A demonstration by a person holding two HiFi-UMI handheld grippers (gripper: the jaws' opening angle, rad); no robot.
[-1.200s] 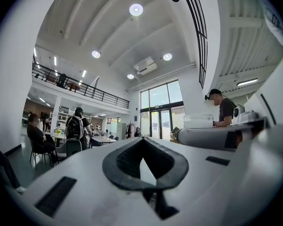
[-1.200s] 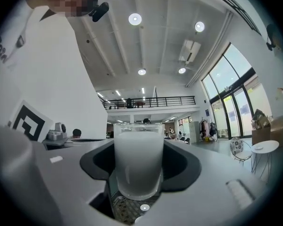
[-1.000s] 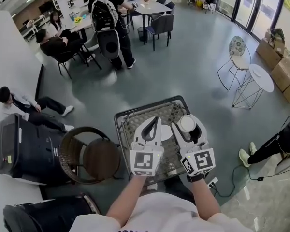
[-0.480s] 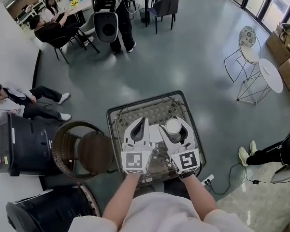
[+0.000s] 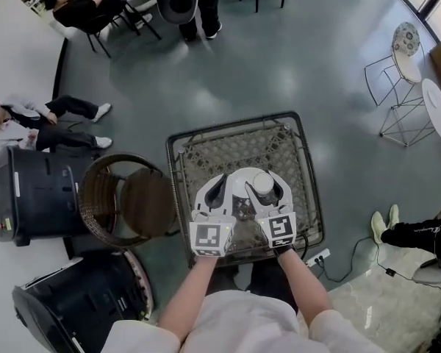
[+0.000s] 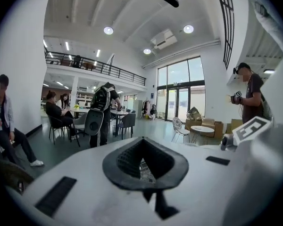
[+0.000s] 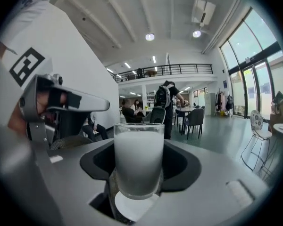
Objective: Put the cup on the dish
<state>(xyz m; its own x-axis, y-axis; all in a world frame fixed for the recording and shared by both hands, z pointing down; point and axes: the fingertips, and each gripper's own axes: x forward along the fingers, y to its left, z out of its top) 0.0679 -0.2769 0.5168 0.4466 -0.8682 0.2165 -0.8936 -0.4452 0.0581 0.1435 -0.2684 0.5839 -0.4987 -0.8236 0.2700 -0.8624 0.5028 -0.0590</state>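
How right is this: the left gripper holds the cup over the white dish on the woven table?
Wrong gripper: the right gripper holds the cup, as the right gripper view shows. The left gripper is shut and empty. The cup is over the white dish on the woven table.

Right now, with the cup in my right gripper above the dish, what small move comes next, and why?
Probably ease the right gripper straight down: it grips the frosted glass cup upright, and the round white dish lies right under its base on the wicker table, though contact is unclear.
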